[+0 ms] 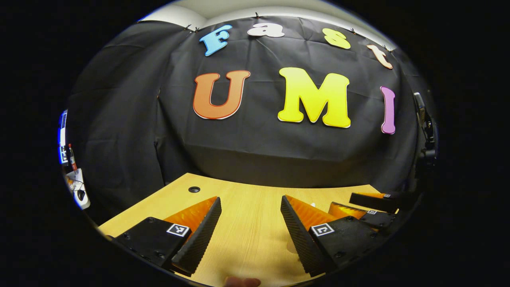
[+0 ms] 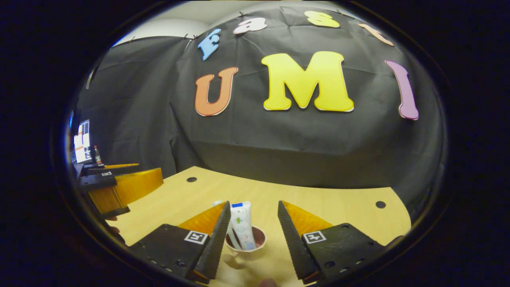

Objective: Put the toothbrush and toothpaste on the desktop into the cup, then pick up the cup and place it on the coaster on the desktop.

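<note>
Right gripper (image 2: 254,235) spread apart above the cup (image 2: 244,244), toothpaste (image 2: 242,225) and toothbrush (image 2: 230,233) upright inside. Left gripper (image 1: 250,223) likewise apart over bare desk (image 1: 247,199). Cable hole (image 2: 380,204) farther at two o'clock.

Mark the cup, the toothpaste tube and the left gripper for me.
cup (image 2: 255,249): right gripper view, front rim of the cup.
toothpaste tube (image 2: 243,227): right gripper view, middle of the tube standing in the cup.
left gripper (image 1: 250,215): left gripper view, midway between its open fingertips.
</note>
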Tool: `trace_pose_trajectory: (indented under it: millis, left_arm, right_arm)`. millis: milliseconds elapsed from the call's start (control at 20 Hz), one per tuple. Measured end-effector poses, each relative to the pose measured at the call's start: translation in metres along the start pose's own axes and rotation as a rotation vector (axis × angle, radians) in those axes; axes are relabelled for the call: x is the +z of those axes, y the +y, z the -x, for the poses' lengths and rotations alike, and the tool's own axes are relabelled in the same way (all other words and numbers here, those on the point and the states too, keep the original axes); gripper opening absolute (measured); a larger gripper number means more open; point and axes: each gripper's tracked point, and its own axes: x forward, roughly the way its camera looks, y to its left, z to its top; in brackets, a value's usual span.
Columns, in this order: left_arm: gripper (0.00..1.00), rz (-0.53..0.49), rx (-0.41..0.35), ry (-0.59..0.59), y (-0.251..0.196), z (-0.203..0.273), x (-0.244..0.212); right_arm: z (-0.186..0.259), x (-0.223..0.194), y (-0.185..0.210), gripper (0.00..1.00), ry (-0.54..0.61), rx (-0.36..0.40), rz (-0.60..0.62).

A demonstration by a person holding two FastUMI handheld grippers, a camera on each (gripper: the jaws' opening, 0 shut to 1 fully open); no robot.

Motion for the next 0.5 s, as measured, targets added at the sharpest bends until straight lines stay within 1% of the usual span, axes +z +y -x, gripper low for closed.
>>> trace_pose_trajectory:
  millis: [50,100,150,200,250,400,500]
  left_arm:
    - [0.95,-0.002,0.002,0.028,-0.003,0.001,-0.008]
    - [0.95,0.007,-0.011,0.054,-0.008,0.002,-0.014]
    - [0.95,0.02,-0.027,0.084,-0.017,0.005,-0.02]
    - [0.95,0.021,-0.042,0.108,-0.025,0.008,-0.026]
    - [0.95,0.006,-0.059,0.162,-0.033,0.012,-0.036]
    - [0.95,0.019,-0.129,0.257,-0.062,0.024,-0.053]
    - [0.95,-0.018,-0.195,0.376,-0.087,0.031,-0.073]
  right_arm:
    - [0.013,0.004,-0.012,0.75,-0.003,-0.024,0.0]
    - [0.022,0.006,-0.021,0.75,-0.002,-0.043,-0.004]
    - [0.033,0.006,-0.03,0.78,0.006,-0.063,-0.008]
    - [0.044,0.005,-0.038,0.8,0.018,-0.077,-0.016]
    - [0.063,0.002,-0.051,0.82,0.04,-0.104,-0.027]
    - [0.096,-0.003,-0.075,0.82,0.061,-0.148,-0.048]
    - [0.127,-0.01,-0.098,0.82,0.09,-0.188,-0.069]
